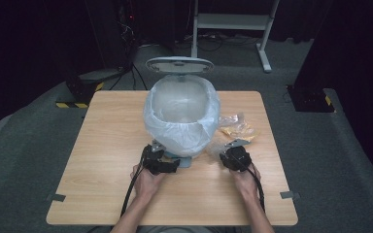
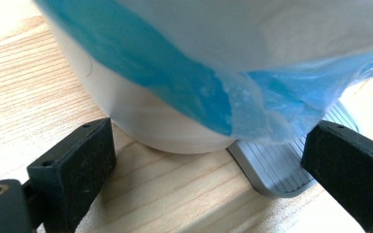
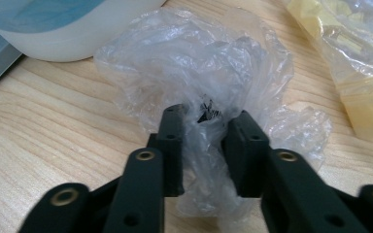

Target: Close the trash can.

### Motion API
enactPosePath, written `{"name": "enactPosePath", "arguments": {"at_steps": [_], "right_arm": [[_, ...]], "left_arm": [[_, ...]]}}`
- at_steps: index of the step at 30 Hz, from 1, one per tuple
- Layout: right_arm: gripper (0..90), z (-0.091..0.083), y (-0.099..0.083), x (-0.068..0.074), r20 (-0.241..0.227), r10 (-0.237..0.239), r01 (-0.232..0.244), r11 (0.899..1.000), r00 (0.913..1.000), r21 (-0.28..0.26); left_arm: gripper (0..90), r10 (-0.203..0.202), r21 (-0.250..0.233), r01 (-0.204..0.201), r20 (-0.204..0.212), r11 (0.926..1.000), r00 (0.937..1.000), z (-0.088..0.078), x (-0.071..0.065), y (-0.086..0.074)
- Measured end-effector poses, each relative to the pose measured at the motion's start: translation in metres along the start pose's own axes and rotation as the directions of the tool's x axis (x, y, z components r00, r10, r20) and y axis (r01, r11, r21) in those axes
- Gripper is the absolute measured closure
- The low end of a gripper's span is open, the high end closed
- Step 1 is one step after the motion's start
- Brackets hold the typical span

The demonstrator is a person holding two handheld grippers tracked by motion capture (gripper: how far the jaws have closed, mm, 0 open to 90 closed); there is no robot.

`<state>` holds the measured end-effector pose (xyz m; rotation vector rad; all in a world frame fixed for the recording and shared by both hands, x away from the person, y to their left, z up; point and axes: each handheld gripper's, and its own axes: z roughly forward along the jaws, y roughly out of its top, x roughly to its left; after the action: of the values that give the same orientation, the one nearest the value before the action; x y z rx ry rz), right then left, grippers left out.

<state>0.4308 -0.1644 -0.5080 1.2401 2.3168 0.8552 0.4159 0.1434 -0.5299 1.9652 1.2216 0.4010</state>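
Table of pale wood carries a lined pedal bin, lid up, with a yellowish packet beside it. The left gripper stands jaws apart before the bin's base and grey pedal. The right gripper is clamped on a crumpled clear bag, probably only a loose fold; thin film could slip free or tear when lifted
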Motion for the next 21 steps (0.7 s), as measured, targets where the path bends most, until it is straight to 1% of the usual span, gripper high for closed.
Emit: {"name": "enactPosePath", "arguments": {"at_steps": [2, 3, 5, 6, 7, 10, 11, 12, 14, 15, 21], "right_arm": [[76.9, 0.0, -0.001, -0.002, -0.006, 0.007, -0.007, 1.0, 1.0, -0.004], [76.9, 0.0, -0.001, -0.002, -0.006, 0.007, -0.007, 1.0, 1.0, -0.004], [79.9, -0.001, -0.001, -0.003, -0.012, 0.004, -0.004, 1.0, 0.9999, -0.01], [81.5, -0.002, -0.002, -0.004, -0.021, 0.016, -0.017, 1.0, 0.9996, -0.019], [81.5, -0.002, -0.002, -0.004, -0.021, 0.016, -0.017, 1.0, 0.9996, -0.019], [82.6, -0.005, -0.004, -0.007, -0.041, 0.031, -0.032, 0.999, 0.9987, -0.037], [82.8, -0.007, -0.004, -0.007, -0.045, 0.042, -0.044, 0.998, 0.9981, -0.04], [82.9, -0.009, -0.005, -0.007, -0.052, 0.044, -0.047, 0.998, 0.9977, -0.044], [83.2, -0.017, -0.005, -0.007, -0.061, 0.039, -0.042, 0.997, 0.9974, -0.06], [83.2, -0.017, -0.005, -0.007, -0.061, 0.039, -0.042, 0.997, 0.9974, -0.06], [83.2, -0.034, -0.003, -0.009, -0.091, 0.042, -0.051, 0.994, 0.995, -0.101]], "left_arm": [[5.4, 0.0, 0.001, 0.0, -0.001, 1.0, 1.0, 0.0, 0.0, 0.0], [4.8, 0.0, 0.001, 0.0, -0.001, 1.0, 1.0, 0.0, 0.0, 0.0], [4.2, -0.001, 0.003, 0.002, -0.005, 1.0, 1.0, 0.0, 0.0, 0.0], [3.6, -0.002, 0.004, 0.002, -0.006, 1.0, 1.0, 0.0, 0.0, 0.0], [3.6, 0.002, 0.006, -0.002, -0.008, 1.0, 1.0, 0.001, 0.001, 0.001], [2.9, 0.001, 0.004, -0.001, -0.012, 1.0, 0.9999, 0.001, 0.001, 0.001], [2.5, -0.003, 0.01, 0.003, -0.009, 1.0, 1.0, 0.001, 0.0, 0.001], [1.6, 0.004, 0.009, -0.004, -0.02, 1.0, 0.9998, 0.001, 0.001, 0.001], [0.3, -0.004, 0.016, 0.004, -0.012, 0.9999, 0.9999, 0.002, 0.001, 0.001], [0.3, -0.003, 0.016, 0.003, -0.012, 0.9999, 0.9999, 0.002, 0.001, 0.001], [0.3, -0.002, 0.015, 0.003, -0.014, 0.9999, 0.9999, 0.002, 0.001, 0.001]]}}
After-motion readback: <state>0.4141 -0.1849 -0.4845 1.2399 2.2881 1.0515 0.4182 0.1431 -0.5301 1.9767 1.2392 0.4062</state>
